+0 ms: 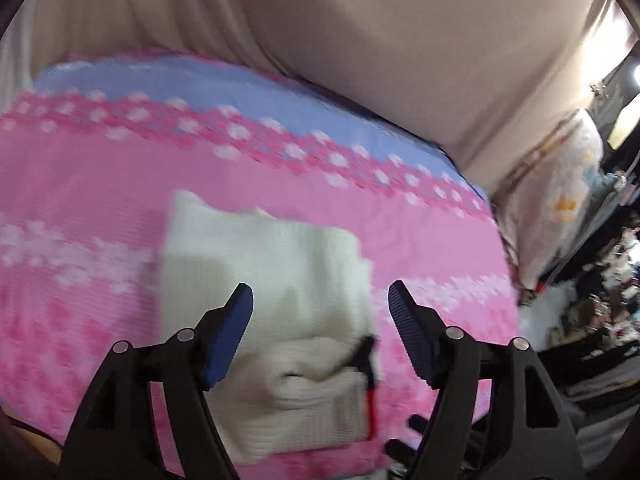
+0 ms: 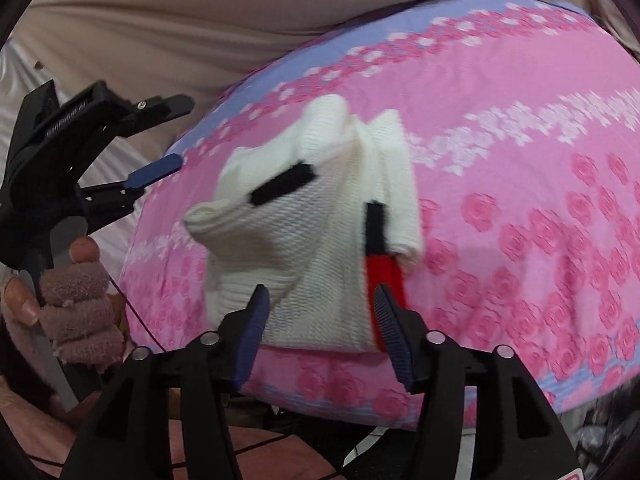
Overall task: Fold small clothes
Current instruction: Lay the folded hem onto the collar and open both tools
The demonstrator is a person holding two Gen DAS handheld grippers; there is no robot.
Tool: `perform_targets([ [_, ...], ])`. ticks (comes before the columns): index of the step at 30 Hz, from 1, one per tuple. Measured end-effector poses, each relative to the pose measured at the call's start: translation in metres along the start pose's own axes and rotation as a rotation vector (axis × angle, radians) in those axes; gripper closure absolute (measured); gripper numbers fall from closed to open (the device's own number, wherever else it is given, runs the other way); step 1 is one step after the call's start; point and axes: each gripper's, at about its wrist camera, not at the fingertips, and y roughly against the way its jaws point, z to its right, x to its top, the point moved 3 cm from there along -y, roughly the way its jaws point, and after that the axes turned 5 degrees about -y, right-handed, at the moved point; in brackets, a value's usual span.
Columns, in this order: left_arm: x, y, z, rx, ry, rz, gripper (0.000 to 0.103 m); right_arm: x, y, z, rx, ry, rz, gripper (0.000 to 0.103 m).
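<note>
A small white knitted garment with black and red trim lies partly folded on a pink and blue flowered cloth. My left gripper is open and empty, hovering just above the garment's near part. In the right wrist view the garment lies bunched, with a black stripe and a red strip. My right gripper is open and empty at the garment's near edge. The left gripper also shows in the right wrist view, open, to the garment's left.
A beige sheet hangs behind the cloth. A patterned pillow and dark clutter lie to the right. A hand in a pink fingerless glove holds the left gripper. The cloth's front edge drops off near my right gripper.
</note>
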Motion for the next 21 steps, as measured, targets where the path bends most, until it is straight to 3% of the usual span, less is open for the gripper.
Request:
perform_targets([
  [5, -0.023, 0.013, -0.063, 0.131, 0.123, -0.027, 0.031, 0.022, -0.015, -0.02, -0.011, 0.042, -0.002, 0.041],
  [7, -0.035, 0.015, -0.078, 0.153, 0.17, -0.047, 0.031, 0.033, -0.016, -0.04, -0.014, 0.114, 0.023, 0.041],
  [11, -0.054, 0.02, -0.096, 0.178, 0.206, -0.079, 0.031, 0.039, -0.027, -0.081, -0.002, 0.249, 0.033, 0.022],
  [13, -0.057, 0.02, -0.101, 0.188, 0.21, -0.091, 0.031, 0.035, -0.051, -0.088, -0.052, 0.312, 0.009, 0.022],
  [14, -0.056, 0.019, -0.103, 0.188, 0.209, -0.096, 0.031, 0.031, -0.061, -0.086, -0.074, 0.322, -0.006, 0.04],
  [15, -0.057, 0.02, -0.106, 0.19, 0.206, -0.102, 0.031, 0.028, -0.067, -0.081, -0.079, 0.317, -0.023, 0.088],
  [16, -0.057, 0.021, -0.107, 0.193, 0.201, -0.104, 0.031, 0.025, -0.067, -0.074, -0.071, 0.284, -0.044, 0.098],
  [18, -0.057, 0.024, -0.109, 0.202, 0.187, -0.103, 0.031, 0.022, -0.045, -0.059, -0.056, 0.208, -0.005, 0.098],
  [21, -0.06, 0.024, -0.113, 0.207, 0.163, -0.113, 0.03, 0.008, 0.001, -0.035, -0.119, 0.146, 0.051, 0.098],
])
